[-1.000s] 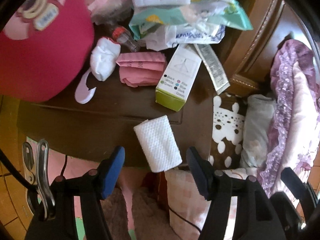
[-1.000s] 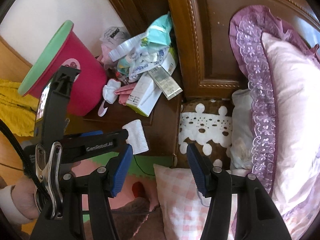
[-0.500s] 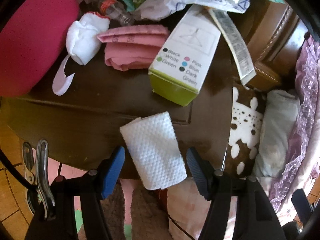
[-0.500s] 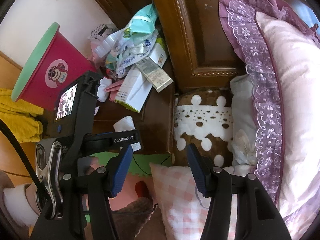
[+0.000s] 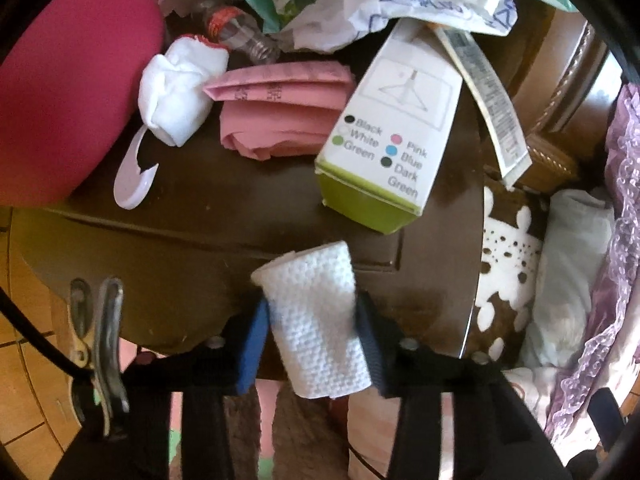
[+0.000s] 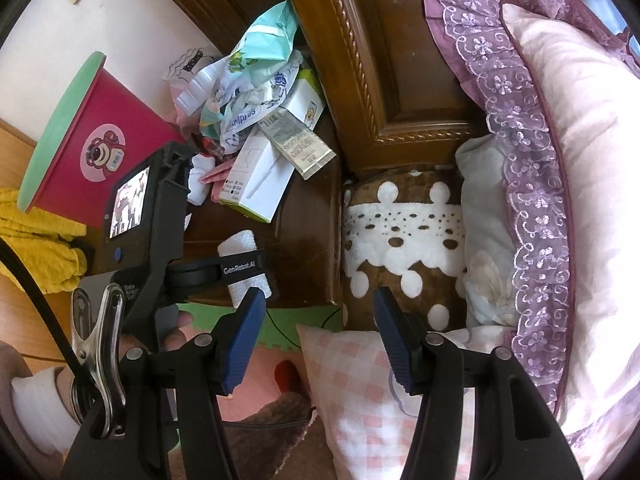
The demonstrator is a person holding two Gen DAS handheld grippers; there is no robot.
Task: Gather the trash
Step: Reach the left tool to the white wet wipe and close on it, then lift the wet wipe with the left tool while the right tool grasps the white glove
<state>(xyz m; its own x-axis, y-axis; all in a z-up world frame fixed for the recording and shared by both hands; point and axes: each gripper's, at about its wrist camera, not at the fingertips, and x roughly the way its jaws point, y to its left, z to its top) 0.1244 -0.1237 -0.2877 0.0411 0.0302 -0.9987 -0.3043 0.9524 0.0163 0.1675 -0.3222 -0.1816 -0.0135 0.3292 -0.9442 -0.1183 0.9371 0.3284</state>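
Over nightstand edge (image 5: 192, 248), left gripper (image 5: 312, 332) downward

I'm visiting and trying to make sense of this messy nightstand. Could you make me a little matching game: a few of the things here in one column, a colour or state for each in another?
Things:
1. folded paper towel
2. bin
3. carton
4. right gripper

States:
A. red, with a green rim
B. open, holding nothing
C. white with a lime-green end, lying flat
D. pinched between the left gripper's pads

Pairs: 1-D, 2-A, 3-C, 4-B
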